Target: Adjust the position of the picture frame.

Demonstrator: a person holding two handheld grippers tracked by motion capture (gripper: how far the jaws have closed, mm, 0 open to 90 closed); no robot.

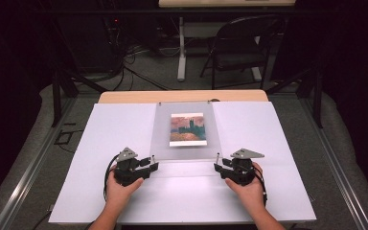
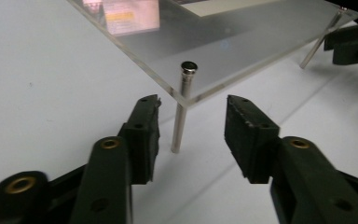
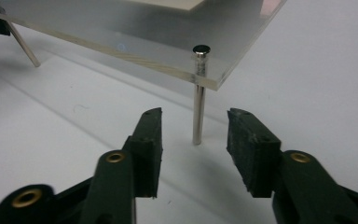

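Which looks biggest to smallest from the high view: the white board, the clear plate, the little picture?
1. White board
2. Clear plate
3. Picture, lying within the clear plate's outline

All sit at about the same distance, so the order is safe.

A clear acrylic panel (image 1: pixel 184 134) with a painted picture (image 1: pixel 187 129) sits mid-frame, level, raised on thin metal pins (image 2: pixel 182 109) at its near corners.

A wooden table (image 1: pixel 124 97) carries a big white board (image 1: pixel 268 139); on the board stands a clear plastic plate (image 1: pixel 163 139) on thin metal legs (image 2: pixel 179 123), w/ a small picture (image 1: pixel 187 129) on top.
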